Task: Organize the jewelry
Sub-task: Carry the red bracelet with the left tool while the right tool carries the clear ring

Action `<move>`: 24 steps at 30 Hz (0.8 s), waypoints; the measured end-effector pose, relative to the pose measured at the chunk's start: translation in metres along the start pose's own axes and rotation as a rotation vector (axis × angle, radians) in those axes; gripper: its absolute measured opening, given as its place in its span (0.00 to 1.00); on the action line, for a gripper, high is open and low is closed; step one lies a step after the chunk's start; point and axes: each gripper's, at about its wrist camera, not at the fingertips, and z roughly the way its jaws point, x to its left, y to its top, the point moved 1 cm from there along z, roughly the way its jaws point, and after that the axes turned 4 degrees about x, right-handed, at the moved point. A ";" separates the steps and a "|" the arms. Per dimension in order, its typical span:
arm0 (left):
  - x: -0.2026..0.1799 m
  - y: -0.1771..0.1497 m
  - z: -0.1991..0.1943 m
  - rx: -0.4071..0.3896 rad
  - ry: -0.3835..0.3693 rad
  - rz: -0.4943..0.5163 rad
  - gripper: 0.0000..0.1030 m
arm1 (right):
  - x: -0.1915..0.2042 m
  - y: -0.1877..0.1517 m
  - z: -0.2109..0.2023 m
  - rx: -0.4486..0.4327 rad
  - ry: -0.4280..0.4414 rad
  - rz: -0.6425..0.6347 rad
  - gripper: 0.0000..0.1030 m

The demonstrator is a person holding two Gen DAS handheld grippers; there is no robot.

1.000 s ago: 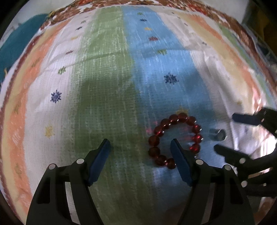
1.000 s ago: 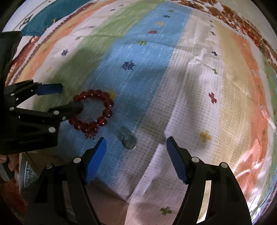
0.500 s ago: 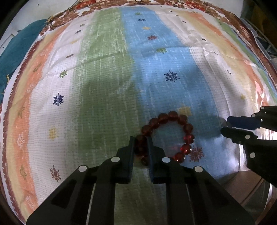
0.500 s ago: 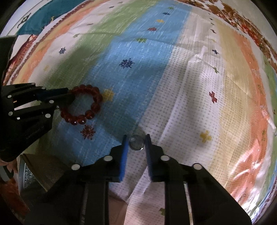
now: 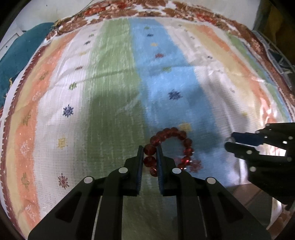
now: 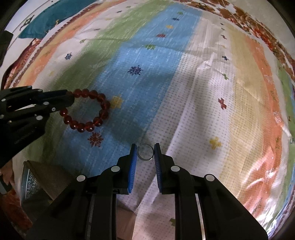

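A red bead bracelet (image 5: 172,145) hangs from my left gripper (image 5: 149,153), which is shut on its left side and holds it above the striped cloth; it also shows in the right wrist view (image 6: 88,112). My right gripper (image 6: 145,153) is shut on a small silver ring (image 6: 145,151), held between the blue pads. The right gripper also shows at the right of the left wrist view (image 5: 230,142), and the left gripper at the left of the right wrist view (image 6: 68,98).
A striped cloth (image 5: 114,83) with small embroidered motifs covers the table, with a brown patterned border (image 5: 147,9) at the far edge. A teal cloth (image 5: 16,61) lies at the far left. A metal mesh object (image 6: 31,182) sits below the cloth's near edge.
Both grippers shut from open, the left on the bracelet, the right on the ring. Both have since risen a little with their items.
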 end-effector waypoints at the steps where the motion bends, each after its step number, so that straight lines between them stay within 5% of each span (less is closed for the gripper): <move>1: -0.001 0.000 -0.003 -0.008 -0.011 0.000 0.12 | -0.001 -0.003 -0.005 -0.010 0.004 0.005 0.19; 18: -0.027 0.001 -0.042 -0.097 -0.048 0.062 0.12 | 0.002 -0.016 -0.042 -0.090 0.030 0.056 0.19; 24: -0.027 -0.001 -0.053 -0.117 -0.056 0.053 0.12 | 0.004 -0.023 -0.066 -0.165 -0.037 0.068 0.19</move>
